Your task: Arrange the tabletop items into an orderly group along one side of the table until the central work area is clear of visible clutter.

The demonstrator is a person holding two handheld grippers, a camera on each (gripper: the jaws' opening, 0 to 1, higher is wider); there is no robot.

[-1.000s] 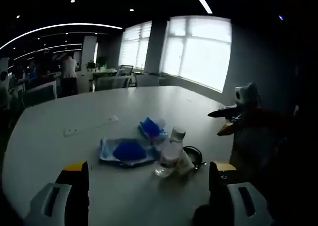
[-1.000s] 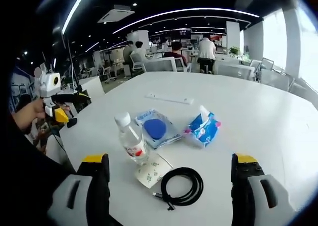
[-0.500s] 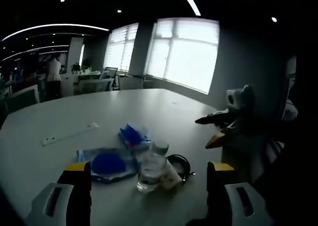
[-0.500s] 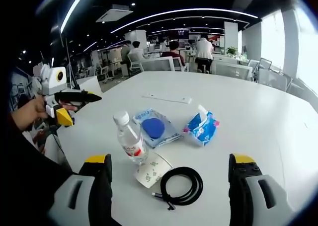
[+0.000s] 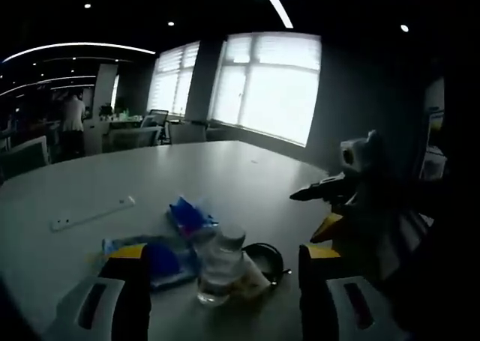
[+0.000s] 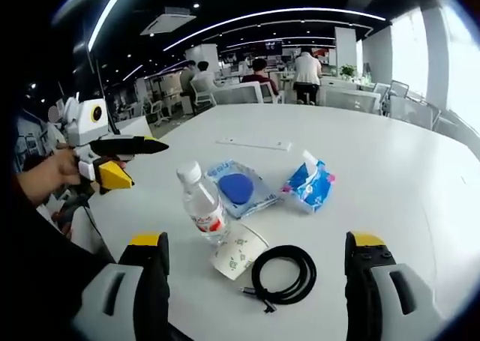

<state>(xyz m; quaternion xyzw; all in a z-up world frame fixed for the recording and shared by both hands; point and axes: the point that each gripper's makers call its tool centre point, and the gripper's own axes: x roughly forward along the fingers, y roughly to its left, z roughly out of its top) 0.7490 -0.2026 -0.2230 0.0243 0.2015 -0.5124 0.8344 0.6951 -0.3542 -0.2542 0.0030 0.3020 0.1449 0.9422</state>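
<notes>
Here the clutter sits bunched on the white surface [image 6: 390, 169]: a water bottle [image 6: 203, 204] stands upright, a paper cup [image 6: 238, 249] lies on its side at its 5 o'clock, a coiled black cable [image 6: 283, 273] just beside that, a blue packet [image 6: 238, 188] and a tissue pack [image 6: 310, 183] beyond. The right gripper [image 6: 253, 277] has its jaws wide apart, holding nothing; the left gripper [image 5: 221, 281], jaws likewise apart, frames the bottle.

On the table [image 6: 390, 154] — one water bottle [image 6: 203, 205], one paper cup [image 6: 238, 251], one coiled black cable [image 6: 286, 273], one tissue pack [image 6: 310, 183], one blue-disc packet [image 6: 241, 189], one power strip [image 6: 254, 143].
</notes>
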